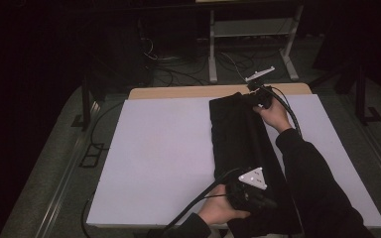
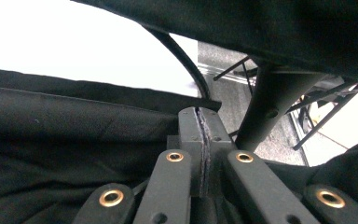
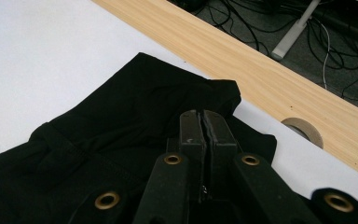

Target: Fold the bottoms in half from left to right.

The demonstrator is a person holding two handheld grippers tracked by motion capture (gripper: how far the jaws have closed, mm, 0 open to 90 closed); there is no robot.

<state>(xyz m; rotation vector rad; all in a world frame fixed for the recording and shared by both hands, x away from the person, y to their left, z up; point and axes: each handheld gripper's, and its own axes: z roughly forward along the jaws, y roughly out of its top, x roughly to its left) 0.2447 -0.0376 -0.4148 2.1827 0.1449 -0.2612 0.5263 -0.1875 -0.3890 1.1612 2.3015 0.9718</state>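
**Black garment folded lengthwise; both ends under grip**

High view: we find a black garment [image 1: 240, 148] lying as a long, narrow band on the right half of the white table cover [image 1: 154, 158], running from the near edge to the far edge. The left gripper [image 1: 265, 202] sits at the near end of the band, the right gripper [image 1: 260, 99] at the far end, each in a hand. We judge that a lengthwise fold is already made, since the cloth lies doubled and narrow, with a ridge along its length.

Left gripper view: the jaws stand pressed together, with a thin edge of dark cloth pinched in the seam between them. The black garment [image 2: 74, 135] spreads to the left in layered folds over the white table cover [image 2: 74, 37].

Right gripper view: the jaws are likewise together, and we judge them clamped on the far edge of the black garment [image 3: 135, 102], which bunches just ahead of them. The wooden table edge [image 3: 270, 70] lies beyond.

Outstanding, in our judgement: the band is still at full length, so a crosswise fold, end to end, and a final smoothing remain.
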